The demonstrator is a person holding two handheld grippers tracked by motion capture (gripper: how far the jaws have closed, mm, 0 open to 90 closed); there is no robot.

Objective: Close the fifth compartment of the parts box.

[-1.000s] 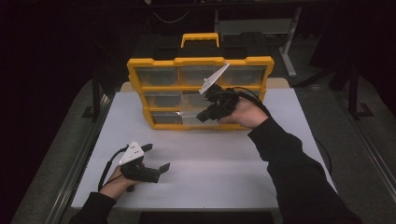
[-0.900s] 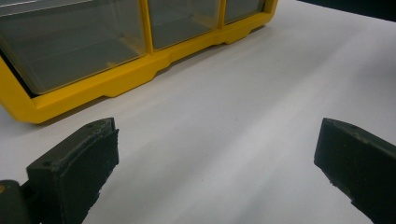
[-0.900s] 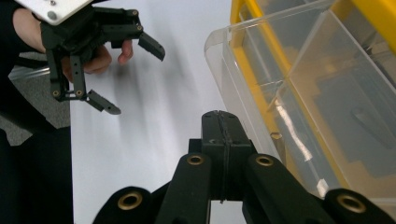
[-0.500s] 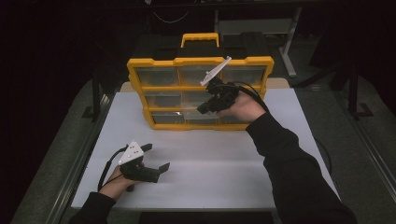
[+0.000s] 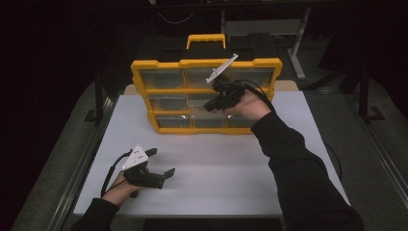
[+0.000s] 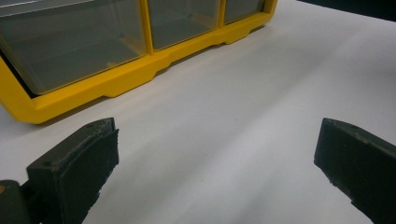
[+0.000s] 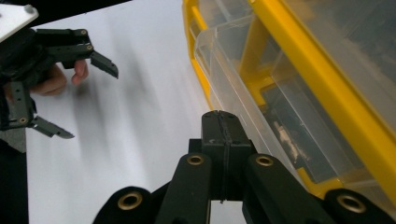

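Pushing with the right gripper (image 7: 223, 122) pinched fully closed and empty, the clear drawer (image 7: 243, 98) could get jammed crooked in the yellow organizer (image 5: 207, 94).

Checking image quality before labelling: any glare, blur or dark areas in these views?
High view: white table bright, surroundings nearly black, the yellow organizer readable. Left gripper view: sharp on the organizer's clear drawers, soft reflections; near jaws slightly soft. Right gripper view: smeared streaks on the table, right gripper crisp with jaws together, left gripper farther off.
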